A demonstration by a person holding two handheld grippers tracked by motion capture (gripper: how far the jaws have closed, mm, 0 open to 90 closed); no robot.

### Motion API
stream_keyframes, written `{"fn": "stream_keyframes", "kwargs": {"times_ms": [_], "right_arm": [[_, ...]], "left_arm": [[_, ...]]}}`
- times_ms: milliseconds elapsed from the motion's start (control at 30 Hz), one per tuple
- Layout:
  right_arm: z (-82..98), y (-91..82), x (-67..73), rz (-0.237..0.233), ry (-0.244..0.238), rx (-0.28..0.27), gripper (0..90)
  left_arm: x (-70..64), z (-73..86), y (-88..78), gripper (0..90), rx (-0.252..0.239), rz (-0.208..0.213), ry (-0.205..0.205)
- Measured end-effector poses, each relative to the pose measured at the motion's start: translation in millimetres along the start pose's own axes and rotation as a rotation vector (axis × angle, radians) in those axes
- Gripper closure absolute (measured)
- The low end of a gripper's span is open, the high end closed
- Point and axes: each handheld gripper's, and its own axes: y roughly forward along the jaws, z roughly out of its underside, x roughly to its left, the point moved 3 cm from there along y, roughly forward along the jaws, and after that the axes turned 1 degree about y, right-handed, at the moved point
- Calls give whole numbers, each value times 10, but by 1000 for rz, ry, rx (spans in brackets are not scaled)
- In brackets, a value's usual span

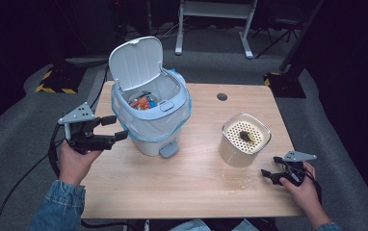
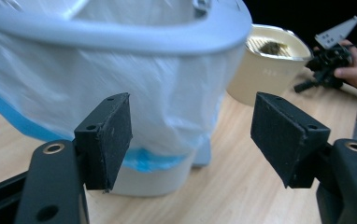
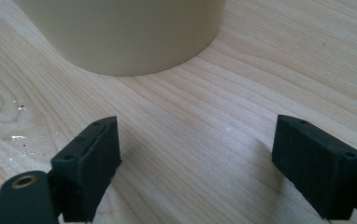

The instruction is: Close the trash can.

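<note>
A: Left hand-held gripper (image 1: 113,128)?
B: Jaws spread wide, nothing between them. It sits just left of the white pedal bin (image 1: 151,108), pads aimed at the bin's side, no contact. In the left gripper view the pads (image 2: 113,135) frame the bin liner (image 2: 120,98), white with a blue band.

A: Right hand-held gripper (image 1: 268,175)?
B: Also wide, holding nothing. Low over the bench (image 1: 187,178) near the front right corner, just beside the cream canister (image 1: 243,139), not touching. In the right gripper view both jaws hang over bare wood with the canister base (image 3: 120,32) ahead.

A: Bin state?
B: Lid (image 1: 136,62) flipped up, liner folded over the rim, foot pedal (image 1: 169,149) facing the person. Orange and blue scraps (image 1: 142,102) inside; can't tell what they are.

A: Canister?
B: Perforated top, 1 dark lump (image 1: 246,136) resting on it. Too small to identify.

A: Anything cut off?
B: Bin top is cropped and blurred in the left gripper view; the canister is cropped to its base in the right gripper view. Pale crumbs (image 3: 17,122) on the wood by the left jaw there.
</note>
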Motion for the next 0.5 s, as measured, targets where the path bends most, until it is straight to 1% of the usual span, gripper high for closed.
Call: {"fn": "stream_keyframes", "kwargs": {"times_ms": [100, 167, 267, 300, 467, 500], "right_arm": [[0, 0, 0, 0, 0, 0, 155], [0, 0, 0, 0, 0, 0, 155], [0, 0, 0, 0, 0, 0, 155], [0, 0, 0, 0, 0, 0, 155], [0, 0, 0, 0, 0, 0, 155], [0, 0, 0, 0, 0, 0, 155]], "left_arm": [[62, -116, -25, 300, -16, -3, -6], [103, -195, -41, 304, -27, -19, 8], [145, -283, -58, 313, -56, -30, 3], [170, -321, -62, 319, -68, -37, 0], [263, -473, -59, 325, -87, -67, -6], [294, -525, -57, 325, -93, -83, -6]]}}
